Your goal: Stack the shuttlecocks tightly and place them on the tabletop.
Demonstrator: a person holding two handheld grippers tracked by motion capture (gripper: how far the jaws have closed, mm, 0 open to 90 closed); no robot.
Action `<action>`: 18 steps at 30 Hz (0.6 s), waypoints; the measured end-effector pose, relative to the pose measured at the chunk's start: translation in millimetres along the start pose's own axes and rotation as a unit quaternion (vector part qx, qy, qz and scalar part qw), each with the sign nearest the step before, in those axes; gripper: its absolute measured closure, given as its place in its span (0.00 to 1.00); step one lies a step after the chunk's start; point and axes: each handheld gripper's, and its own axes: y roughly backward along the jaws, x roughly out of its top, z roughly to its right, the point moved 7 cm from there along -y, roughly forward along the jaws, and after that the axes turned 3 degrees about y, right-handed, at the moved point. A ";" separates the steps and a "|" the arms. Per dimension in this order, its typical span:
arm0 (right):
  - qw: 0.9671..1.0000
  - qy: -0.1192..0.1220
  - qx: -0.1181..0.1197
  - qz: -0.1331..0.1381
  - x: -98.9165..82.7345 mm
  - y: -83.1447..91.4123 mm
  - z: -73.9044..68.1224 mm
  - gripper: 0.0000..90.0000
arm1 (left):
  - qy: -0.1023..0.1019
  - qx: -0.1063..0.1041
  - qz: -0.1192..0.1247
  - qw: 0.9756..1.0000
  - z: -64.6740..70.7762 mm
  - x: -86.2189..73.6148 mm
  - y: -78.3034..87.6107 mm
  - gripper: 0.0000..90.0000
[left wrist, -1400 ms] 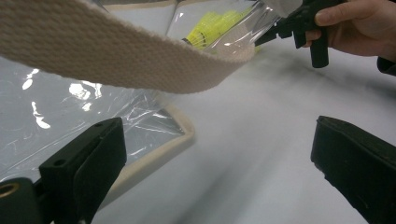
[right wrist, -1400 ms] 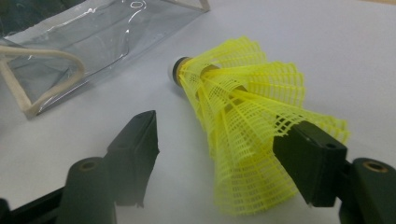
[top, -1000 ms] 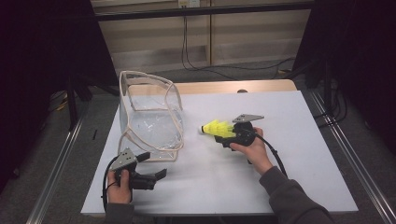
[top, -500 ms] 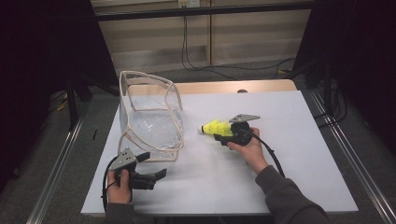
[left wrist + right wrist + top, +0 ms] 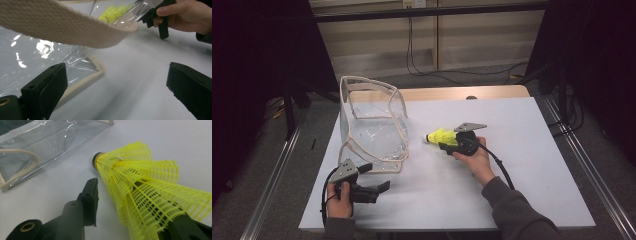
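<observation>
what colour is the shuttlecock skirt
Bright yellow mesh on the shuttlecock, clearest in the right gripper view.

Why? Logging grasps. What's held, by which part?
Nothing yet: the right gripper has just been closing around the skirt of the yellow mesh shuttlecock, one jaw apparently clear. Left gripper empty.

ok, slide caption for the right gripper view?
Yellow shuttlecock between the right gripper's closing fingers, cork toward the clear bag.
</observation>
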 end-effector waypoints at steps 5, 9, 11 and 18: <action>1.000 0.005 -0.003 0.000 0.7 -3.3 -0.5 0.73 | 0.001 0.000 -0.001 1.000 -0.1 -0.7 -0.3 0.04; 1.000 -0.001 -0.011 0.000 0.6 -3.5 2.4 0.83 | 0.001 0.000 -0.002 1.000 -0.4 -0.7 -0.4 0.04; 1.000 0.000 -0.008 0.000 1.0 -3.5 2.3 0.87 | 0.000 0.000 -0.001 1.000 -0.3 -0.6 -0.4 0.04; 1.000 0.005 -0.001 -0.003 1.3 -0.4 1.7 0.88 | -0.001 0.002 -0.001 1.000 -1.1 -0.2 0.7 0.04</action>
